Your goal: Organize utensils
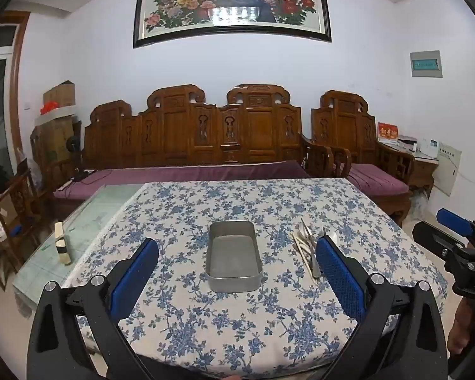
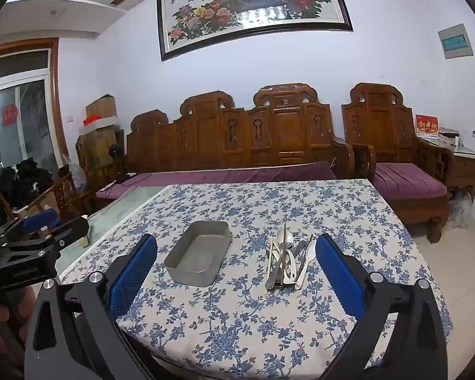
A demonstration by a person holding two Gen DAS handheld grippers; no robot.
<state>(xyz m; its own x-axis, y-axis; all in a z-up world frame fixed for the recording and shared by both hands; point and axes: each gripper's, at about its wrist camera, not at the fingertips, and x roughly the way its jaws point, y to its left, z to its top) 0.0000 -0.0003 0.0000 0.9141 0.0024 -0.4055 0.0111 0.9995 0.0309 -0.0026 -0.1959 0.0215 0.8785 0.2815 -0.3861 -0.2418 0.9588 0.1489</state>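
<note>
An empty grey metal tin [image 1: 234, 258] [image 2: 199, 261] sits mid-table on the blue floral tablecloth [image 1: 237, 323] [image 2: 237, 316]. A pile of utensils [image 2: 286, 261], metal and white spoons and chopsticks, lies to its right; in the left wrist view the pile [image 1: 307, 250] is partly hidden by my right finger pad. My left gripper [image 1: 237, 247] is open and empty, held above the near table edge in front of the tin. My right gripper [image 2: 236, 243] is open and empty, in front of the tin and the pile. Each gripper shows at the edge of the other's view.
A small cream and brown bottle [image 1: 62, 243] stands on the bare glass tabletop at the left. A carved wooden sofa [image 1: 205, 139] with purple cushions and an armchair [image 2: 402, 158] stand behind the table. A side table [image 2: 462, 158] is at the far right.
</note>
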